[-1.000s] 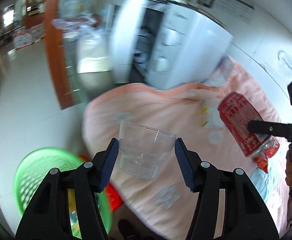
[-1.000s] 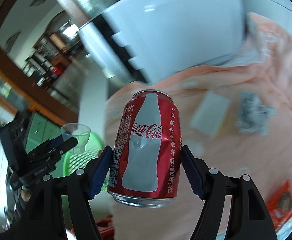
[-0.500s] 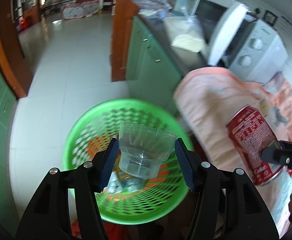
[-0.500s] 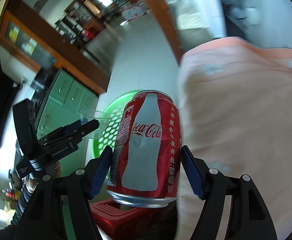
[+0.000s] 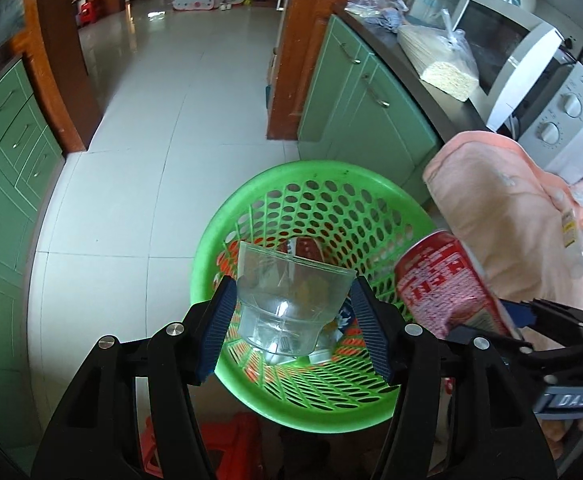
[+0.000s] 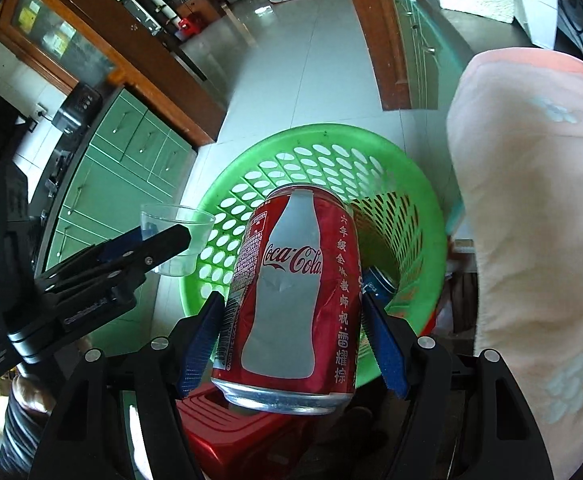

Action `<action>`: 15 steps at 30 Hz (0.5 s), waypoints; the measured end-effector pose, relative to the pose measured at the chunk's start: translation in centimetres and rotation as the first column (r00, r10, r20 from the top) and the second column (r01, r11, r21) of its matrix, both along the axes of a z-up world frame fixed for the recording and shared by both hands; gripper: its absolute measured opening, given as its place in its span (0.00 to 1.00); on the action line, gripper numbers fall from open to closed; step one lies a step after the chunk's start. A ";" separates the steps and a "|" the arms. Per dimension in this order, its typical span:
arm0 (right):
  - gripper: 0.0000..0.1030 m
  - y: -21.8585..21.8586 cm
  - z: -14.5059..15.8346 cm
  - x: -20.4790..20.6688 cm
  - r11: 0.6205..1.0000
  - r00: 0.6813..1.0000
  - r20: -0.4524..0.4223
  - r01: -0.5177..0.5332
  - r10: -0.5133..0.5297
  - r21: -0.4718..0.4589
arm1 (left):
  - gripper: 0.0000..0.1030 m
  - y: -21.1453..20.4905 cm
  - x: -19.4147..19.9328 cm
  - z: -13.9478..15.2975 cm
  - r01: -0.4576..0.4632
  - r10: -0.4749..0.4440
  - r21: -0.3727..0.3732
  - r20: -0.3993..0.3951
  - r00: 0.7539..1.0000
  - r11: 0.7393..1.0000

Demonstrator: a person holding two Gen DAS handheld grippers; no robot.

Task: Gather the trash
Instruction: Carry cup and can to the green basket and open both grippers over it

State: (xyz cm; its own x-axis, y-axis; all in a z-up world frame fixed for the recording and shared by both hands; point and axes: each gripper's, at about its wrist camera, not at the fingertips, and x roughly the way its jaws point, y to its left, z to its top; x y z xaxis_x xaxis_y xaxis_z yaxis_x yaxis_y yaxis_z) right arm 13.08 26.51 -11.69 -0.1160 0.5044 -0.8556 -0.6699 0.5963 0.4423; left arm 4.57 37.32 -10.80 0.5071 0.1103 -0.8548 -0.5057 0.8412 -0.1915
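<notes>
White tiled floor (image 5: 163, 128) carries green cabinets (image 5: 355, 120). Green perforated basket (image 5: 251, 208) sits on red stool (image 6: 227, 436). Dark counter (image 5: 423, 76) bears microwave (image 5: 503, 56), bagged noodles (image 5: 435, 56). Peach cloth (image 5: 503, 208) drapes nearer counter.

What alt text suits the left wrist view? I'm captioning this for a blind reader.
A clear plastic cup sits between the left gripper fingers above a green perforated basket already holding trash. At right, the right gripper holds a red Coca-Cola can beside a pink towel.
</notes>
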 end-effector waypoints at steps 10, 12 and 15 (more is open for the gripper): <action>0.69 0.6 -1.2 0.3 1.000 1.000 0.003 0.015 -0.015 0.000 | 0.65 0.6 -0.1 -0.2 -0.018 0.018 0.001 -0.006 1.000 1.000; 0.70 0.4 -1.0 0.3 1.000 1.000 0.018 0.006 -0.006 -0.004 | 0.66 0.5 -0.1 -0.1 -0.017 0.017 0.005 -0.006 1.000 1.000; 0.71 -0.2 -0.7 0.4 1.000 0.999 0.033 -0.002 0.002 -0.001 | 0.67 0.4 -0.2 0.2 -0.017 0.017 0.010 -0.006 1.000 1.000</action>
State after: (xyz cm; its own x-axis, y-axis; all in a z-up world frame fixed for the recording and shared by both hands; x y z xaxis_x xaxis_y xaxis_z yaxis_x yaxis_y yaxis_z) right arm 13.51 26.29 -12.40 -0.0886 0.5031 -0.8597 -0.6849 0.5959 0.4193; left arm 4.39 37.72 -10.59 0.4995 0.1273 -0.8569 -0.5211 0.8344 -0.1797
